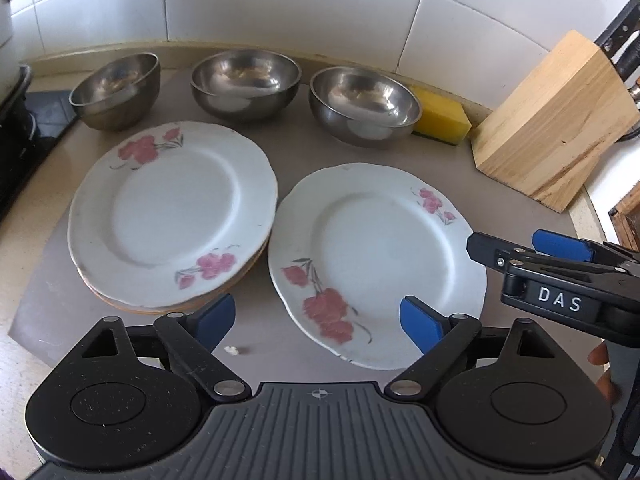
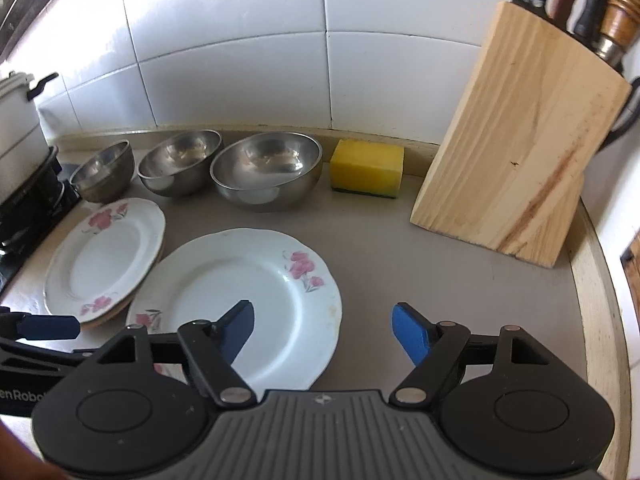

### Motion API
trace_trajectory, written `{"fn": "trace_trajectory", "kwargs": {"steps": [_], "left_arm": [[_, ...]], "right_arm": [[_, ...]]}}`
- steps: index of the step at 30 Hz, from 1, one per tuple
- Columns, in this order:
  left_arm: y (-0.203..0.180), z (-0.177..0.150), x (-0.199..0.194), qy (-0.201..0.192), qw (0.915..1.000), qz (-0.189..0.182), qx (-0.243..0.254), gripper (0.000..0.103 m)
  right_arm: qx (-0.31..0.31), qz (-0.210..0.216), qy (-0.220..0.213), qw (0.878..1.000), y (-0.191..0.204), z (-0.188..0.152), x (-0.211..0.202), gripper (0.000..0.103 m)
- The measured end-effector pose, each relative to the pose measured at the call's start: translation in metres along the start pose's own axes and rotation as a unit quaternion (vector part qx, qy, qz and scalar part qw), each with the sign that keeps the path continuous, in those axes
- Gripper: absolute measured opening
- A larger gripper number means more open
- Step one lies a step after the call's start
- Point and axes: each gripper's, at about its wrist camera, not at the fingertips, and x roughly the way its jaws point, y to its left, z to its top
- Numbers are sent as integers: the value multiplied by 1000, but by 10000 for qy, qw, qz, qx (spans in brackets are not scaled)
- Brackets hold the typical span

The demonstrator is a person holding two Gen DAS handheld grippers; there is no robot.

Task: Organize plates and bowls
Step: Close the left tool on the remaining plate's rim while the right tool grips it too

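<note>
Your plate stack sits left on the desk, ready for more. The lone plate lies beside it, waiting. Three bowls line the wall. Both your left gripper and right gripper have wide, empty fingers.

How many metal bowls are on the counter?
3, in a row along the tiled wall: left bowl, middle bowl, and right bowl beside the yellow sponge. None looks hidden.
</note>
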Motion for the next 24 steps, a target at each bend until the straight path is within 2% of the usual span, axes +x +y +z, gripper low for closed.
{"fn": "trace_trajectory", "kwargs": {"steps": [9, 24], "left_arm": [[-7, 6, 14, 12, 9990, 424, -120, 87], [-10, 14, 31, 105, 9986, 479, -175, 90]], "right_arm": [[-278, -25, 296, 9992, -6, 9, 19, 57], [-204, 441, 685, 9965, -7, 11, 54, 55]]}}
